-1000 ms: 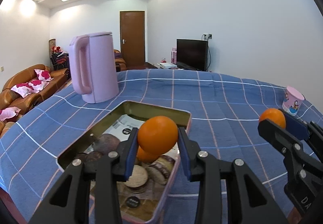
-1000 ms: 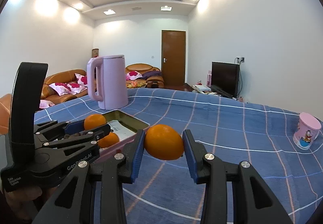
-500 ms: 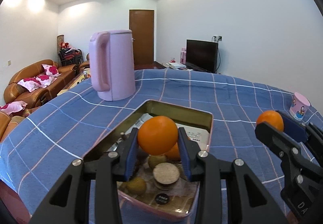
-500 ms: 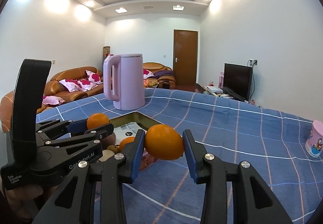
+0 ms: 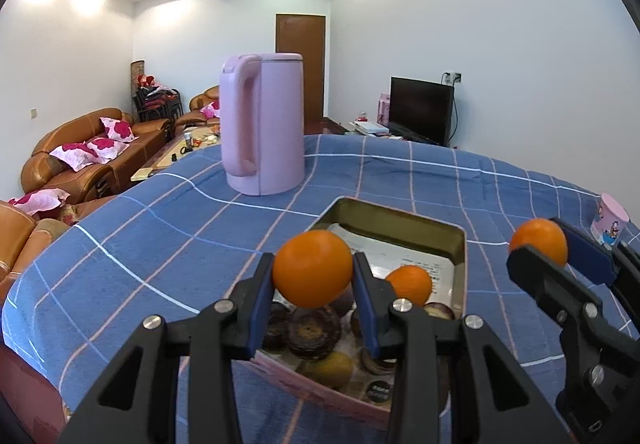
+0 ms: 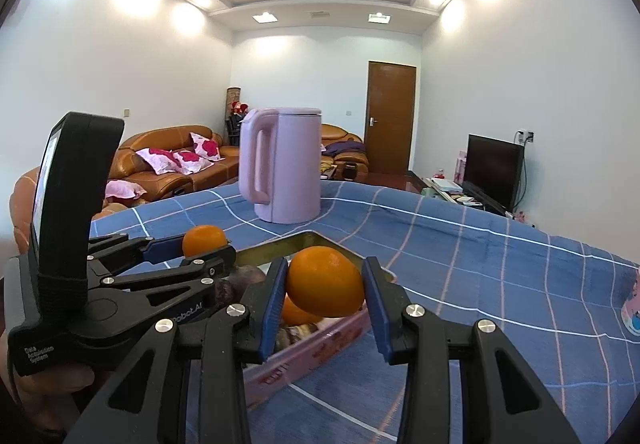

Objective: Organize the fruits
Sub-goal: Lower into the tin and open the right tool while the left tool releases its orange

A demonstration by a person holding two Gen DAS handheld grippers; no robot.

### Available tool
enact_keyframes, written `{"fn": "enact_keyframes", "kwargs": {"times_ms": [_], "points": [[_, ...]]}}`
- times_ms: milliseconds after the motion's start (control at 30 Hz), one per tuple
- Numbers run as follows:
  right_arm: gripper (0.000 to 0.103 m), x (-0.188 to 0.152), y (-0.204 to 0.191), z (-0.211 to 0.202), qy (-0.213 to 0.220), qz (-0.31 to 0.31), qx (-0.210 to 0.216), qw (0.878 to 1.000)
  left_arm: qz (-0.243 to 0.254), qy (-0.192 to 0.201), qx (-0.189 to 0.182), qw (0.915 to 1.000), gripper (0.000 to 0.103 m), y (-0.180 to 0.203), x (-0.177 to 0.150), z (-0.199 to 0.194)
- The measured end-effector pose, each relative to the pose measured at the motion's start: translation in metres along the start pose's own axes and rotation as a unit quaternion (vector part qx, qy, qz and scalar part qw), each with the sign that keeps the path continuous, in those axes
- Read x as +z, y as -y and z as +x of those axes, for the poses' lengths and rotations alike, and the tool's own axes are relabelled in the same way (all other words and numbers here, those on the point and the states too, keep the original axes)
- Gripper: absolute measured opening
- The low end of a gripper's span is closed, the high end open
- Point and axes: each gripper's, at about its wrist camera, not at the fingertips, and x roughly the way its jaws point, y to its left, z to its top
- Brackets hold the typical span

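Over tin [image 5: 459, 240], both oranges seemingly nearer.

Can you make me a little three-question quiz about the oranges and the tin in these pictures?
1. True or false: each tool is clamped on an orange.
2. Which thing stands on the blue checked cloth behind the tin? A) a pink kettle B) a green bottle C) a red pot
3. How many oranges lie loose inside the tin?

Key
1. True: the left tool grips one orange and the right tool grips another orange.
2. A: the pink kettle.
3. One: a smaller orange lies among darker fruits.
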Motion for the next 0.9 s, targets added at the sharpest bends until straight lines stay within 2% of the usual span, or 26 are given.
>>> {"fn": "enact_keyframes", "kwargs": {"times_ms": [500,900], "points": [[0.04,-0.001,-0.021,0.025,-0.027,-0.004,0.022,0.999,-0.004,-0.018,0.007,0.9998,0.04,-0.02,-0.002,0.009],[0.041,-0.011,-0.023,0.046,-0.084,0.005,0.037,0.996,0.005,-0.045,0.007,0.9989,0.041,-0.02,-0.01,0.021]]}}
